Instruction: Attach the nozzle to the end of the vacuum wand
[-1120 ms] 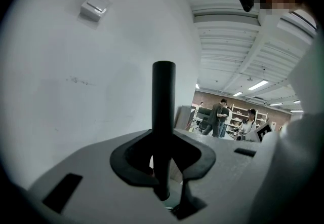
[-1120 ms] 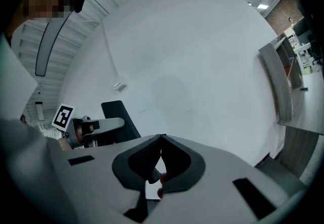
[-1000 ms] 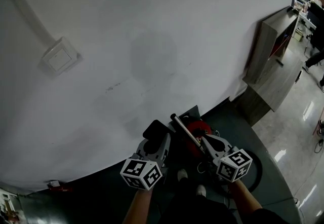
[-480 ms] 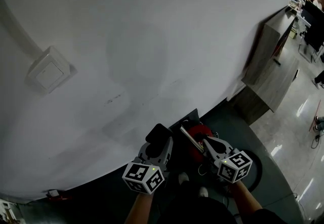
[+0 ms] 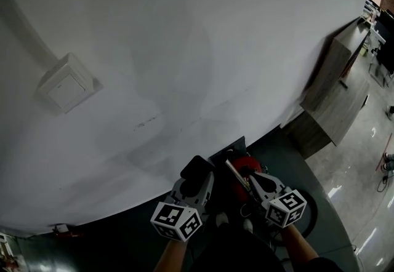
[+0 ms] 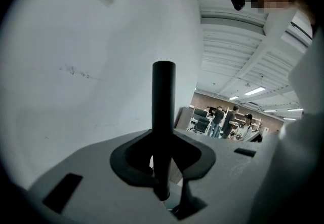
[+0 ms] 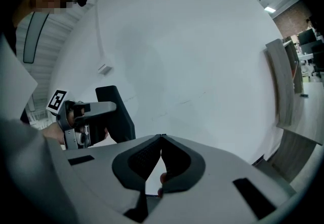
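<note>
My left gripper (image 6: 163,164): jaws clamped on the black nozzle (image 6: 163,101), upright before the white wall (image 6: 76,96). My right gripper (image 7: 161,142): jaws pressed together.

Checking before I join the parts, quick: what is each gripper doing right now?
Left gripper: closed on the black nozzle.
Right gripper: closed, nothing seen between its jaws.

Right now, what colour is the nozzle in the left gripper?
The nozzle is plain black, clearest in the right gripper view.
</note>
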The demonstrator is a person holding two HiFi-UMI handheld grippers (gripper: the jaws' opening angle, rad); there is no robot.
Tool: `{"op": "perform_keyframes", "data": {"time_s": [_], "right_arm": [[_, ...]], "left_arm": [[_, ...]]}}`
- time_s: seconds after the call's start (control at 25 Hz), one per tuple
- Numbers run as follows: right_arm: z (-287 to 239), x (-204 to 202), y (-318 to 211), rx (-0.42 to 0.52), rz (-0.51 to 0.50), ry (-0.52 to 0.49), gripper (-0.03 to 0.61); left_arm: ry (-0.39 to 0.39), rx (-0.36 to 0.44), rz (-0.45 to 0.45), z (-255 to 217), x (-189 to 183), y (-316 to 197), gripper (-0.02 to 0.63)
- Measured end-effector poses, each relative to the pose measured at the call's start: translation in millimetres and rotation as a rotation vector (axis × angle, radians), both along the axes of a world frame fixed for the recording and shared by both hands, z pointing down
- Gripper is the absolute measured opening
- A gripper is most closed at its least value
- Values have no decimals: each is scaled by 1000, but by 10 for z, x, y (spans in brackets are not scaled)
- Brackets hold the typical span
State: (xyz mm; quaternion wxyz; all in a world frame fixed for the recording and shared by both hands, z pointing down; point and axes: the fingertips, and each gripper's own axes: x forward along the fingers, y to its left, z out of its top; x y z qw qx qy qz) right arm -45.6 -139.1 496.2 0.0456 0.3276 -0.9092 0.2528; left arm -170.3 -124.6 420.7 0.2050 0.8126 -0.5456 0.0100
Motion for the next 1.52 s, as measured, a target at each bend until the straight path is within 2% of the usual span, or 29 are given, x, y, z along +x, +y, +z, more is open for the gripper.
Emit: {"op": "perform_keyframes", "data": {"time_s": [0.28, 0.56, 0.76, 0.92, 1.08, 1.52], "right_arm": [[204, -235, -109, 76, -103, 92, 26], [830, -465, -218, 88, -248, 261, 106], [1267, -660, -290, 78, -343, 376, 146], [1504, -789, -294, 114, -406, 448, 172], [1618, -855, -351, 130, -411, 478, 173], [1648, -895, -420, 152, -386, 476, 168]], "left_arm": [[-9, 15, -56, -29, -120, -32, 86], [-30, 13, -103, -30, -239, -86, 86], [-44, -19, -115, 93, -312, -96, 86], [-55, -38, -124, 159, -365, -77, 85], [-61, -53, -133, 189, -418, -61, 86], [-66, -64, -138, 228, -442, -61, 86]]}}
